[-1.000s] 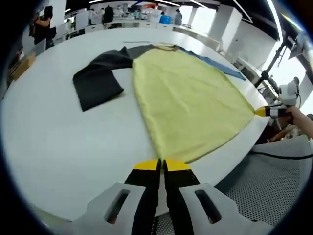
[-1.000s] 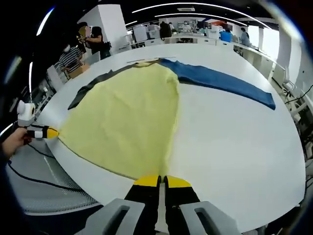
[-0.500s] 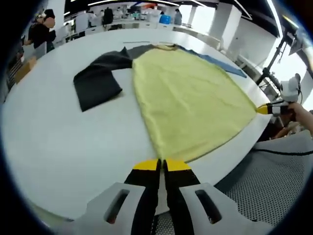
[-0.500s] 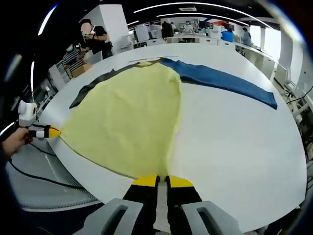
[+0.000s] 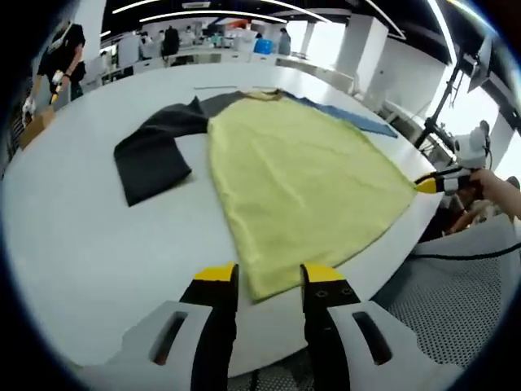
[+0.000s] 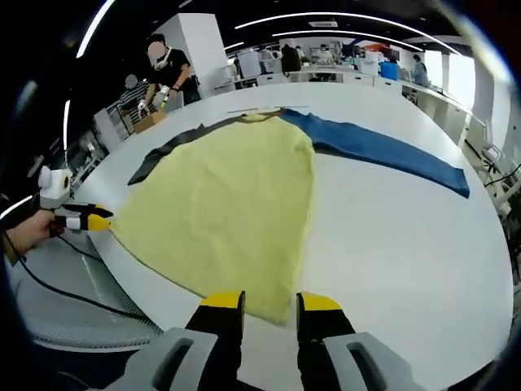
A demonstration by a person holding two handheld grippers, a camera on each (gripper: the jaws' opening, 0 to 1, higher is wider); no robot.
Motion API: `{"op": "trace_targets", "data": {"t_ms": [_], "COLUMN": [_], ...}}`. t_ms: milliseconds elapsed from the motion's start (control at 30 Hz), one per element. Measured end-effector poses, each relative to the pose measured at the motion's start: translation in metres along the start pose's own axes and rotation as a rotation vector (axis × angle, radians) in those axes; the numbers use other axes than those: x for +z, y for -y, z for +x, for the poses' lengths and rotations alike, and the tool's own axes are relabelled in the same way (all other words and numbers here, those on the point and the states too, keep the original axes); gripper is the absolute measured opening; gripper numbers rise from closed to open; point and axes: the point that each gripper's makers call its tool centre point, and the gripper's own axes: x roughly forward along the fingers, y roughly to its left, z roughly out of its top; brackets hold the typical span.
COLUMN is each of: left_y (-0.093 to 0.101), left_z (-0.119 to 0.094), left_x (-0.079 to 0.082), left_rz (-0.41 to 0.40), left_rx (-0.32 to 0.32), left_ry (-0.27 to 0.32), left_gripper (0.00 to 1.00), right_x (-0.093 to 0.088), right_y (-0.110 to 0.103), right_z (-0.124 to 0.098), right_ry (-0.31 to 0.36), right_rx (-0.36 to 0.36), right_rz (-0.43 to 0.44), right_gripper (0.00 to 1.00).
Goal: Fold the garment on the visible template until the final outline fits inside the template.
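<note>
A garment lies flat on the white table, with a pale yellow body, a dark grey sleeve and a blue sleeve. My left gripper is open, and one hem corner lies on the table between its yellow-tipped jaws. At the other hem corner, the right gripper shows in a hand. In the right gripper view the yellow body, blue sleeve and grey sleeve spread ahead. My right gripper is open over its hem corner. The left gripper shows at the far corner.
The table edge runs just below the hem, with grey perforated flooring and a black cable beyond it. Bare white tabletop lies right of the garment. A person stands past the far left of the table, with desks behind.
Both grippers, shut on the hem corners before, have opened and let the hem go. The hem corners now rest on the table.
</note>
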Motion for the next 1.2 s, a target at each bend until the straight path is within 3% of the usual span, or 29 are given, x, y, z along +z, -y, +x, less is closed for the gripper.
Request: {"op": "trace_targets", "data": {"t_ms": [200,400,633,700,867,1200], "left_y": [0.009,0.010,0.012,0.014,0.020,0.023], "left_z": [0.001,-0.001,-0.002,0.000,0.000,0.002], "left_x": [0.022,0.037,0.056,0.055,0.062,0.069], "left_rz": [0.034,0.060,0.100,0.122,0.132,0.148], "left_rx": [-0.061,-0.078,-0.077,-0.085,-0.107,-0.113], "left_ry": [0.104,0.171,0.237,0.215,0.236,0.256], "left_gripper": [0.57,0.73,0.89,0.89,0.98,0.99], "right_x": [0.023,0.035,0.057,0.065,0.083,0.119], "right_y": [-0.004,0.002,0.034,0.047,0.076,0.135], "right_z": [-0.002,-0.002,-0.011,-0.014,-0.021,-0.027], "right_ry": [0.093,0.124,0.169,0.180,0.214,0.252], "right_rx": [0.041,0.044,-0.006,-0.023,-0.070,-0.155], "right_rz": [-0.036,-0.088,-0.085,-0.075,-0.054,-0.041], "right_gripper": [0.65,0.82,0.87,0.87,0.88,0.88]}}
